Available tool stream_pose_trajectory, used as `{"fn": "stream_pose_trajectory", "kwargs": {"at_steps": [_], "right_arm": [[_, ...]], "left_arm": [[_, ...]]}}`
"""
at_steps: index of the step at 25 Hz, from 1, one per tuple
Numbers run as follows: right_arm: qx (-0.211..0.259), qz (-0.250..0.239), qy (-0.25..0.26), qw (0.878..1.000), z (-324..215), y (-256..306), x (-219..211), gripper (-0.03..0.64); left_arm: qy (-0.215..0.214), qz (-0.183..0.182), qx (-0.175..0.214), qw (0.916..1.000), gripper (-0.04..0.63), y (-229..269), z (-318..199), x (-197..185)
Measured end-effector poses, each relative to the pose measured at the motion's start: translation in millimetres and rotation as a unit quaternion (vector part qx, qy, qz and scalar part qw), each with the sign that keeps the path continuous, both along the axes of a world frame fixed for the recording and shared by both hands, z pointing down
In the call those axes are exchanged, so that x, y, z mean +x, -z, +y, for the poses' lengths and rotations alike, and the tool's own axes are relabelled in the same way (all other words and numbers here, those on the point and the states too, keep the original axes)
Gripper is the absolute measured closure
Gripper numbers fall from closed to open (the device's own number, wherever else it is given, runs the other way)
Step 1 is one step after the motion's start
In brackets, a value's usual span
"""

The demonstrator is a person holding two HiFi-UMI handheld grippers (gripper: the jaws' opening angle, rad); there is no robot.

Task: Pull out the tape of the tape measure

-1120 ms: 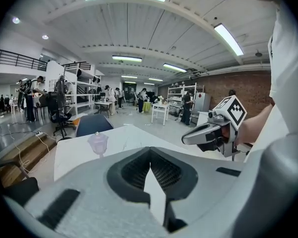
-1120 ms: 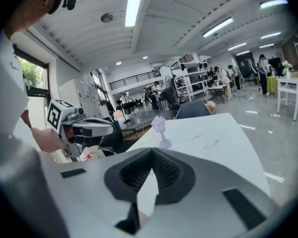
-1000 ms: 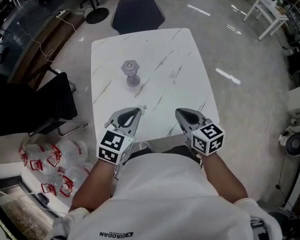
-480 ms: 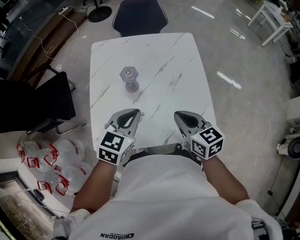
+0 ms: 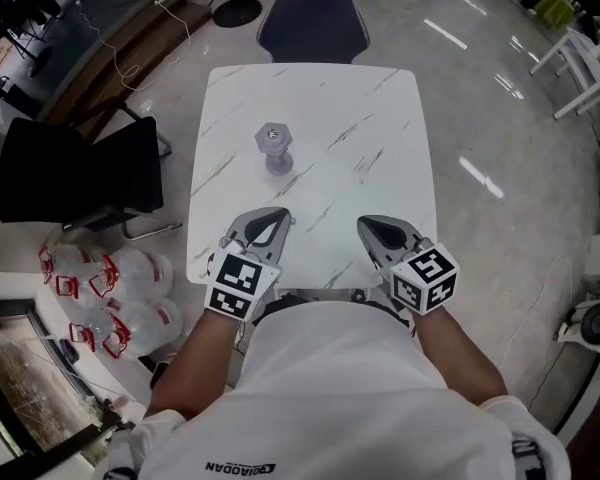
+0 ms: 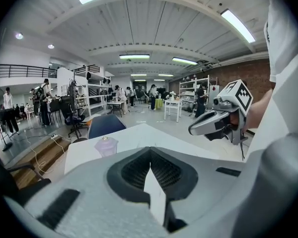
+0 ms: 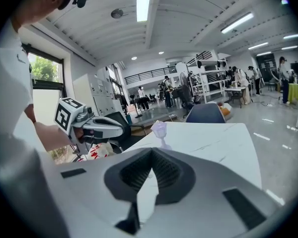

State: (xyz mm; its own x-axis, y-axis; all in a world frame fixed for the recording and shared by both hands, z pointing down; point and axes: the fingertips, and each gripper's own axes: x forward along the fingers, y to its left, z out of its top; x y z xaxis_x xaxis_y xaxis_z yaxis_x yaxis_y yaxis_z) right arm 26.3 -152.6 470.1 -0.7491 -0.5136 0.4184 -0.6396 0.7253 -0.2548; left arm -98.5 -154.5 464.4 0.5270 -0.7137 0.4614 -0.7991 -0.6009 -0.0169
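Standing upright, long axis vertical, a lavender object (image 5: 273, 148) sits left of centre on the white marbled table (image 5: 375, 108). Left gripper (image 5: 277, 215) and right gripper (image 5: 366, 224), closed and empty, hang at its near edge; glossy floor (image 5: 500, 218) surrounds.

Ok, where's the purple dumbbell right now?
In the head view the purple dumbbell stands upright on the white table, left of centre, ahead of the left hand-held gripper and clear of it.

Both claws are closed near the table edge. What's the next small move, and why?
Probably open the left gripper and reach toward the lilac object: it stands farther up the table, on that side; the right gripper is also shut, empty.
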Motion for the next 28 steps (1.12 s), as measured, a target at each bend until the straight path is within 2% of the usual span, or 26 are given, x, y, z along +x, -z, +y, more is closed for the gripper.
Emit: {"fn": "stream_pose_trajectory", "kwargs": {"at_steps": [4,6,12,20,28], "right_arm": [[0.001,-0.003,0.012,1.0,-4,-1,-4,0.611],[0.002,-0.005,0.015,1.0,-6,-1,-7,0.611],[0.003,-0.008,0.02,1.0,-8,-3,-17,0.611],[0.004,-0.011,0.009,1.0,-7,-3,-19,0.611],[0.004,-0.01,0.004,1.0,-3,-3,-19,0.611]], "left_arm": [[0.007,-0.019,0.003,0.9998,0.586,-3,0,-7],[0.003,-0.028,0.004,0.9996,0.552,-4,0,-9],[-0.008,-0.048,0.015,0.9987,0.515,-5,-1,-15],[-0.02,-0.055,0.014,0.9982,0.457,-7,0,-20],[-0.035,-0.061,0.006,0.9975,0.436,-12,3,-21]]}}
